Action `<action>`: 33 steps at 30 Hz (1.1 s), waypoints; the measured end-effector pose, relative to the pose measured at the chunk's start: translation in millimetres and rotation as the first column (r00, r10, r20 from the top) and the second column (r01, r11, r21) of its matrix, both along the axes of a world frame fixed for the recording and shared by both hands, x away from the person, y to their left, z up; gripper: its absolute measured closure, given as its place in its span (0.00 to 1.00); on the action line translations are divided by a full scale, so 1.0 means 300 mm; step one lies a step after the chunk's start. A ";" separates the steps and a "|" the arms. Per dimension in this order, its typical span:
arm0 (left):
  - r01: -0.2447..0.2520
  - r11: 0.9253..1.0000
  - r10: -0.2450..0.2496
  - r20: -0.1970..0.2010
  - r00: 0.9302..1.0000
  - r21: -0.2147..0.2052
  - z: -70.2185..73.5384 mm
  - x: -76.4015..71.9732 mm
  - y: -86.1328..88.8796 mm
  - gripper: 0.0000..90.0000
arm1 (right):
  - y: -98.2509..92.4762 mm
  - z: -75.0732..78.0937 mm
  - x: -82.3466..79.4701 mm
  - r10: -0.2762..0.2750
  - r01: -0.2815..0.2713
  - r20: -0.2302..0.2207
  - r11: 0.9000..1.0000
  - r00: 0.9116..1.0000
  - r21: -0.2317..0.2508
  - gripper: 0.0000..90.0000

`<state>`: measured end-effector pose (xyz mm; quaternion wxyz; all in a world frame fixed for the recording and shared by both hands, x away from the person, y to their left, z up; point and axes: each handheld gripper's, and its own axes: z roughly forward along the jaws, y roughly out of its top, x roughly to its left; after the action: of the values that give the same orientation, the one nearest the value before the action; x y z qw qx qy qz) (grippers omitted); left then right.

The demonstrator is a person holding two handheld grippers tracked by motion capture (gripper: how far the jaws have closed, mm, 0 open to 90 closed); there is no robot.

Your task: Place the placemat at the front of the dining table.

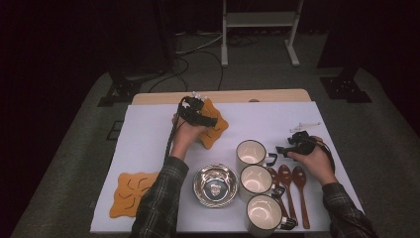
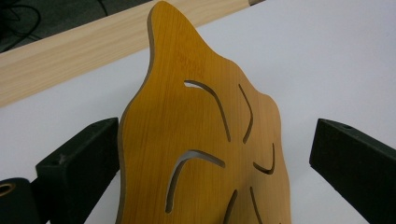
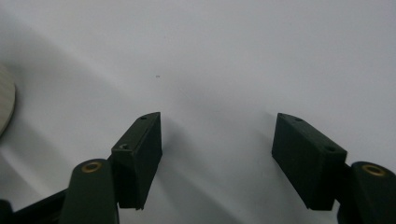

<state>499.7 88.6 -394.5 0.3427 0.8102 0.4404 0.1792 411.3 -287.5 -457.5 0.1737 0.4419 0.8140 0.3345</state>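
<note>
Now two orange trivets (image 1: 133, 192), three mugs (image 1: 250, 152), three spoons (image 1: 286, 174); one trivet (image 2: 205, 140) between the left gripper's (image 2: 215, 154) spread jaws, tip pointing away, untouched on the right; right gripper (image 3: 217, 149) open, empty.

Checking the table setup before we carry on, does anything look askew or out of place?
One thing: the far orange trivet is tilted up on edge between the open left gripper, not flat like the near trivet. Mugs, bowl and spoons look orderly.
</note>
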 end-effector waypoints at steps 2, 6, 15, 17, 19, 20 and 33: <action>-0.003 1.000 0.003 -0.003 1.000 -0.002 -0.005 0.001 0.002 0.02 | 0.000 0.000 0.000 0.000 0.000 0.000 1.000 1.000 0.001 0.35; -0.009 1.000 0.009 -0.011 1.000 0.005 -0.012 0.002 0.010 0.02 | 0.000 0.000 0.000 0.000 0.000 0.001 1.000 1.000 0.001 0.35; -0.034 0.999 0.034 -0.027 0.999 0.005 -0.040 0.004 0.038 0.02 | 0.000 0.000 -0.001 0.000 0.000 0.001 1.000 1.000 0.001 0.35; -0.035 0.999 0.035 -0.038 0.999 0.000 -0.048 0.005 0.044 0.02 | 0.000 0.000 -0.001 0.000 0.000 0.000 1.000 1.000 0.001 0.35; -0.038 0.999 0.038 -0.044 0.998 0.005 -0.057 0.006 0.047 0.02 | 0.000 0.000 0.000 -0.001 0.001 0.001 1.000 1.000 0.000 0.35; -0.041 0.999 0.041 -0.050 0.998 0.005 -0.061 0.007 0.048 0.02 | 0.000 0.000 -0.001 -0.001 0.001 0.001 1.000 1.000 0.000 0.35; -0.055 0.998 0.056 -0.087 0.995 0.018 -0.102 0.013 0.059 0.02 | 0.000 0.000 -0.001 -0.001 0.001 0.001 1.000 1.000 0.001 0.35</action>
<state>503.6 106.2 -425.0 0.3116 0.8074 0.4760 0.1563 411.2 -287.5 -457.6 0.1738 0.4422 0.8136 0.3351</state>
